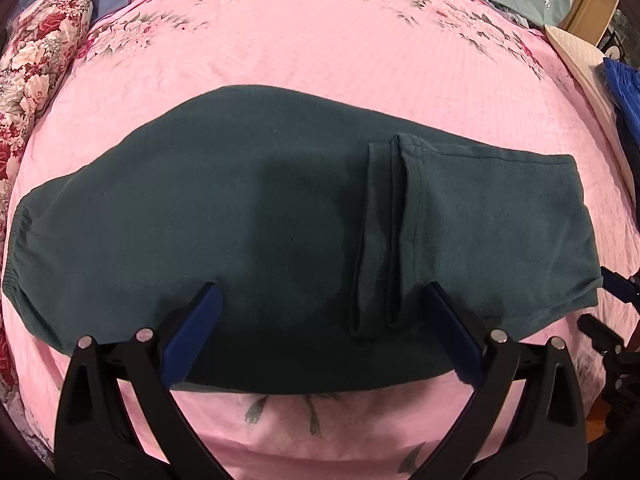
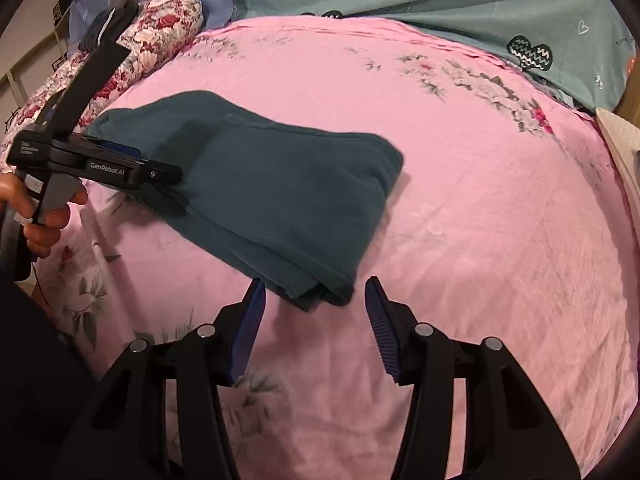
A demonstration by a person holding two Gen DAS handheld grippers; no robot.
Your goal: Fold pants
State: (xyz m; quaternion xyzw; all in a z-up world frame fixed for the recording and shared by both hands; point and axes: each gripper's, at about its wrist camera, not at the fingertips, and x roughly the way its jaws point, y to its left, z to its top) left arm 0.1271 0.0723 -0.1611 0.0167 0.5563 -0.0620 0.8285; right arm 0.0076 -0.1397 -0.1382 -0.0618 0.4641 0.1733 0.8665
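Left wrist view shows your pants (image 1: 280, 216) folded lengthwise, cuffs doubled back, flat on the pink bed (image 1: 320, 60). Both left tongs (image 1: 320, 312) and right tongs (image 2: 316, 300) are spread, empty; one more fold likely remains.

blue garment (image 1: 624, 92) cut off at right edge; hand (image 2: 36, 216) partly out of frame.

The left wrist view looks down from close above the near edge of the pants (image 1: 280, 216), facing the far pillows. The right wrist view sits further right and back, facing left-far. Both share the pants and pink bed (image 2: 480, 200).
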